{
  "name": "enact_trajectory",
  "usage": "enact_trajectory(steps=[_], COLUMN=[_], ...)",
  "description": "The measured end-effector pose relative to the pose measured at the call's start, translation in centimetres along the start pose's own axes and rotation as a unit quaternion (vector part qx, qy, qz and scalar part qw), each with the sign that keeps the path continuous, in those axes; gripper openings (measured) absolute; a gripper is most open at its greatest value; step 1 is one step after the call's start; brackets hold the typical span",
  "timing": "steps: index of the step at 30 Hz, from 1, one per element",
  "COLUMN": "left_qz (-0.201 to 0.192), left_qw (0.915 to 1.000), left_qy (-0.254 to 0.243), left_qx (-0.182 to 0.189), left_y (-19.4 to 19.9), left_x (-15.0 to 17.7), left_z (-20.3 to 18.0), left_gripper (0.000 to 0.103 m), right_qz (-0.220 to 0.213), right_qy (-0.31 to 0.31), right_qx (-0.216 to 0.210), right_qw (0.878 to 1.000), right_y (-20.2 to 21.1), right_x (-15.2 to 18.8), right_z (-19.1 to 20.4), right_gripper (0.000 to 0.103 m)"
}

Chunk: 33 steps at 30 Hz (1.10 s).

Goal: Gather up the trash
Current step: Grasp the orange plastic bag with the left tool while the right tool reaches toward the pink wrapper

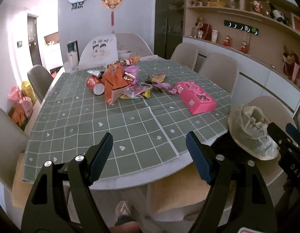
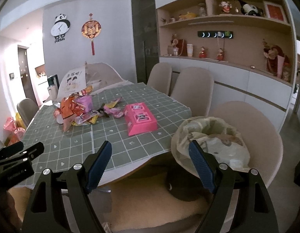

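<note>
Ahead of both tongs, across the counter [image 1: 130, 128] with its green checked cloth, a heap of wrappers [image 1: 120, 79] and crumpled packets, piled together well beyond reach. Just right of that heap, a pink box [image 1: 196, 97], lying flat and apart from the loose litter. Left tongs [image 1: 150, 155] spread wide and empty, hovering over the near edge of the counter, pointed straight at the pile. Right tongs [image 2: 150, 165] likewise parted and holding nothing, set lower and further right, beside the counter's corner. Immediately right of the right tongs, touching or nearly touching the right finger in that view, a pale plastic bag [image 2: 210, 136] sitting open-mouthed on a chair seat [image 2: 266, 132], probably placed there as the receptacle so litter can be carried off the counter edge and dropped in. Already some crumpled stuff inside, though hard to make out. Judged from the layout: nothing gripped yet, most of the trash uncollected, next reach likely forward toward the closest wrapper. Thin foil and film apt to slip or drag neighbours along, so a firm pinch on one piece advisable.
</note>
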<state>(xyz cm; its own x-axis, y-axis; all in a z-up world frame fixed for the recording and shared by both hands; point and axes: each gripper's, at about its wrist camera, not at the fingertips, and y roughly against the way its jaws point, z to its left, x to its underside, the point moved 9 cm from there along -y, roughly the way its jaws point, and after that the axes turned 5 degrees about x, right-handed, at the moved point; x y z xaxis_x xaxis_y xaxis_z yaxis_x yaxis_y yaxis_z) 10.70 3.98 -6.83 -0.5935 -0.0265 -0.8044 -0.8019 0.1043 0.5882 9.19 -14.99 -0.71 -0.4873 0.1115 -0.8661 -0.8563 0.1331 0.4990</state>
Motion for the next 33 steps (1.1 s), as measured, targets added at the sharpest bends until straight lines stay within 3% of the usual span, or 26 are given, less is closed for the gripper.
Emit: enact_trajectory(steps=[3,10,14,19,22,27,29,32,33], left_qz=[0.009,0.015,0.048,0.031,0.025,0.076,0.103,0.140,0.144], left_qw=[0.9992,0.9993,0.9966,0.9939,0.9940,0.9883,0.9853,0.9762,0.9740], left_qy=[0.030,0.031,0.067,0.089,0.090,0.097,0.092,0.097,0.102], left_qx=[0.025,-0.016,0.003,0.057,0.057,0.090,0.100,0.134,0.143], left_y=[-2.0,-7.8,-12.8,-17.2,-20.0,-25.4,-27.5,-29.6,-29.6], left_x=[-0.6,-2.9,-5.5,-12.0,-15.5,-16.3,-15.7,-14.2,-14.0], left_z=[2.1,9.0,13.5,16.7,18.5,20.0,20.0,19.5,19.4], left_gripper=[0.074,0.079,0.079,0.072,0.070,0.064,0.058,0.036,0.024], right_qz=[0.006,0.033,0.040,0.071,0.078,0.092,0.097,0.108,0.111], right_qy=[-0.002,0.013,0.039,0.049,0.061,0.062,0.062,0.067,0.070], right_qx=[-0.006,-0.013,-0.003,0.006,0.015,0.006,0.004,0.000,0.000], right_qw=[1.000,0.999,0.998,0.996,0.995,0.994,0.993,0.992,0.991], right_y=[-1.7,-7.5,-11.2,-15.4,-17.3,-20.4,-21.7,-23.8,-24.2], right_x=[-0.3,-0.7,-1.9,-3.7,-5.1,-7.6,-8.2,-8.9,-8.9], right_z=[1.3,5.5,8.2,11.1,13.2,16.7,17.8,19.3,19.5], right_gripper=[0.078,0.078,0.078,0.078,0.078,0.078,0.078,0.078,0.078])
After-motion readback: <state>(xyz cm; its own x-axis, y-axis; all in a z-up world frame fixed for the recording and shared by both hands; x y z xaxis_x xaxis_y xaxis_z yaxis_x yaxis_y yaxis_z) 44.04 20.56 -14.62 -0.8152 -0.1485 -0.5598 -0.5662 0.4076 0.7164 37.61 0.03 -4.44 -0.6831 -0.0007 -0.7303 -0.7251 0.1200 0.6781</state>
